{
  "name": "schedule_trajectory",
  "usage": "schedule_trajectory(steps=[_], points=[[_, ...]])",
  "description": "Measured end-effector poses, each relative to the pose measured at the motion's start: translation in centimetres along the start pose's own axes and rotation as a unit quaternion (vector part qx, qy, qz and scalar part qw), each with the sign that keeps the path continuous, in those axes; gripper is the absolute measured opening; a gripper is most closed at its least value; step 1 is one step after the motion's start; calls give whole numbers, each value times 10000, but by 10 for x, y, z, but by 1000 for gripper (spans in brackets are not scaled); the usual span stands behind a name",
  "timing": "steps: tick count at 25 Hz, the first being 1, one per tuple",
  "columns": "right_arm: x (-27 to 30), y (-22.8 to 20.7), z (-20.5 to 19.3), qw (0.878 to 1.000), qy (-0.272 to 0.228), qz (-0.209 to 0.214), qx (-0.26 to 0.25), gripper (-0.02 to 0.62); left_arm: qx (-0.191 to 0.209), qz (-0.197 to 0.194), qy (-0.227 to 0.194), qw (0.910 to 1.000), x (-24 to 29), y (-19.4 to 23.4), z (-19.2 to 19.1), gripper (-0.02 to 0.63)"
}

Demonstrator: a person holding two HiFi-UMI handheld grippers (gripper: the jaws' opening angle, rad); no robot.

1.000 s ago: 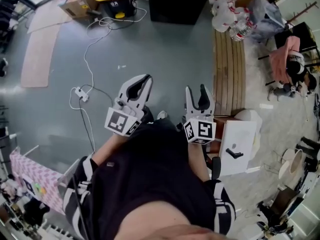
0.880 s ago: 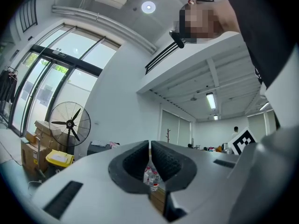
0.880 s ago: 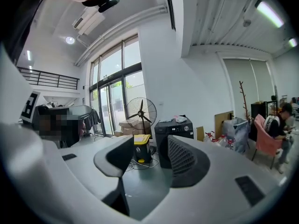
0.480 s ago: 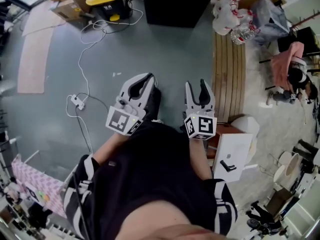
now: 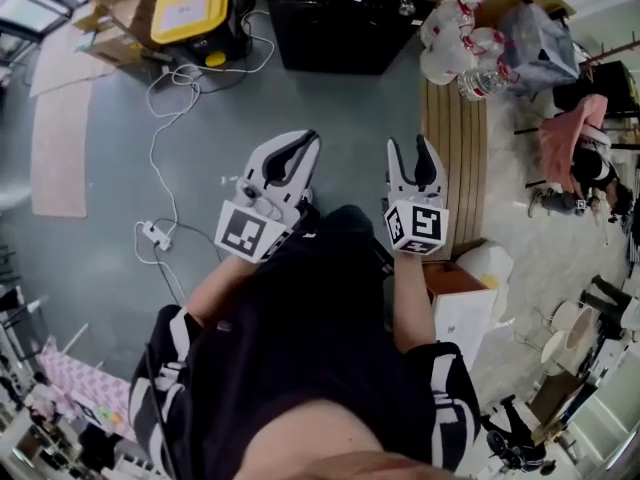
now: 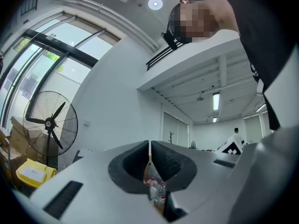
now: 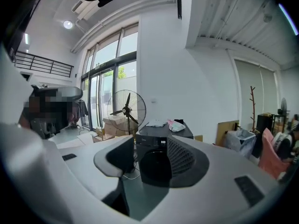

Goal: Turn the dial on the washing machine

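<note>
The black washing machine (image 5: 345,18) stands at the top of the head view, some way ahead of both grippers. In the right gripper view the washing machine (image 7: 156,164) shows between the jaws, with a small lit display (image 7: 162,142) on its front panel; the dial is too small to make out. My right gripper (image 5: 417,153) (image 7: 150,155) is open and holds nothing. My left gripper (image 5: 298,146) (image 6: 149,148) points up and forward, its pads closed together on nothing.
A yellow-lidded box (image 5: 190,8) and cardboard sit left of the machine, near a standing fan (image 7: 126,108). A cable with a power strip (image 5: 155,233) lies on the grey floor. A wooden slatted bench (image 5: 457,138), bagged water bottles (image 5: 465,43) and a white cabinet (image 5: 470,318) are on the right.
The person has stepped forward: the washing machine and yellow box have come further into view. Both grippers sit higher in the view. Jaw states are unchanged.
</note>
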State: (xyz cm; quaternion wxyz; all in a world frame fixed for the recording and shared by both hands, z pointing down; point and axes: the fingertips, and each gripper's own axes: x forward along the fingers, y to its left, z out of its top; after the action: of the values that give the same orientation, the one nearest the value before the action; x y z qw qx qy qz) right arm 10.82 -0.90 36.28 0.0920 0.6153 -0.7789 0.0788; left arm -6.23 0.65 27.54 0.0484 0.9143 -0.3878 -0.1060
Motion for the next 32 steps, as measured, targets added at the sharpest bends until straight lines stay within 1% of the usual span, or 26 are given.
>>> schedule_trajectory(steps=[5, 9, 11, 15, 20, 24, 27, 29, 32], points=[[122, -67, -11, 9996, 275, -60, -13, 236, 48, 63, 84, 9999, 84, 51, -14, 34], [227, -129, -34, 9989, 451, -105, -104, 236, 35, 281, 50, 9996, 155, 89, -39, 34], [279, -165, -48, 9982, 579, -130, -51, 236, 49, 399, 88, 9992, 195, 104, -53, 34], [392, -238, -72, 9970, 756, -157, 59, 238, 73, 581, 197, 9981, 283, 140, -88, 34], [515, -298, -124, 9941, 1085, -50, -63, 267, -62, 729, 341, 9967, 369, 176, -145, 34], [586, -338, -177, 9902, 1378, -59, -232, 293, -69, 732, 379, 9966, 416, 191, -184, 34], [623, -355, -222, 9869, 1596, -90, -218, 308, -100, 758, 458, 9960, 434, 206, -216, 34], [646, -365, -248, 9864, 1624, -91, -218, 308, -109, 767, 495, 9958, 445, 217, -240, 34], [673, -375, -266, 9861, 1609, -60, -403, 308, -47, 764, 505, 9958, 455, 226, -262, 34]])
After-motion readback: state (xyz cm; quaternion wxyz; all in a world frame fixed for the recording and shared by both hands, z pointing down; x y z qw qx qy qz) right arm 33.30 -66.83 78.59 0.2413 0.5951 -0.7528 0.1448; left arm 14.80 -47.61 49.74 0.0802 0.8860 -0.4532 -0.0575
